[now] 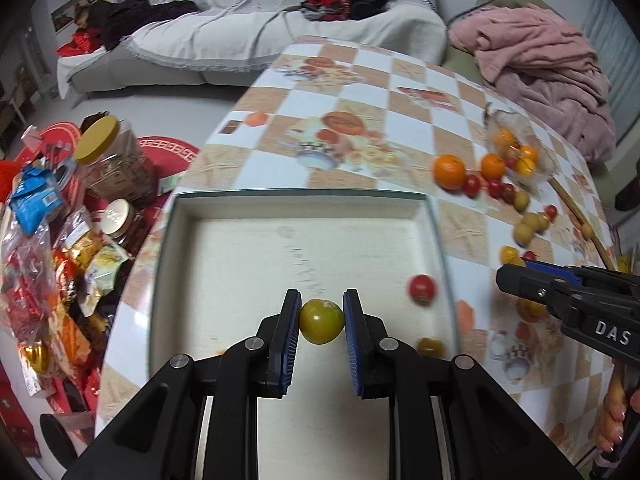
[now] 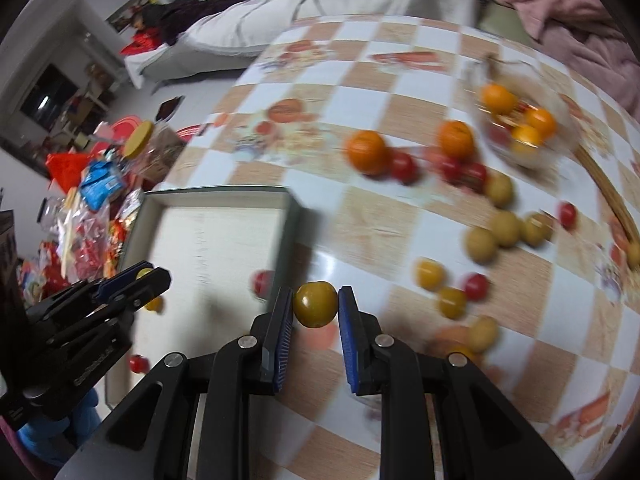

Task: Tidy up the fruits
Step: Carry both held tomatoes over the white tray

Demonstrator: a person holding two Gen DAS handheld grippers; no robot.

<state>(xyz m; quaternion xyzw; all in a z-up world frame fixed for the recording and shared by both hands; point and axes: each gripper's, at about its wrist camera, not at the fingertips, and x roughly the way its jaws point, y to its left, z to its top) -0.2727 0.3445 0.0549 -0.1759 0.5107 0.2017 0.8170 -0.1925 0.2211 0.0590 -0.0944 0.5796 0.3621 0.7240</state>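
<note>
Green-yellow tomato (image 1: 322, 321) pinched in left hand-held gripper (image 1: 322, 322), above tray (image 1: 168, 240), apparently for drop-off. Right hand-held gripper (image 2: 316, 305) clamps amber tomato (image 2: 315, 305) above counter (image 2: 360, 80), beside tray edge.

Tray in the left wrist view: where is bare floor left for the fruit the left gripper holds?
The tray floor is bare from its far wall across the left side. Fruit crowds only its right edge: a red tomato and a brownish fruit. The left gripper holds a greenish tomato.

Dim indoor light, rt view motion-blurred (fisheye-warped edges)
</note>
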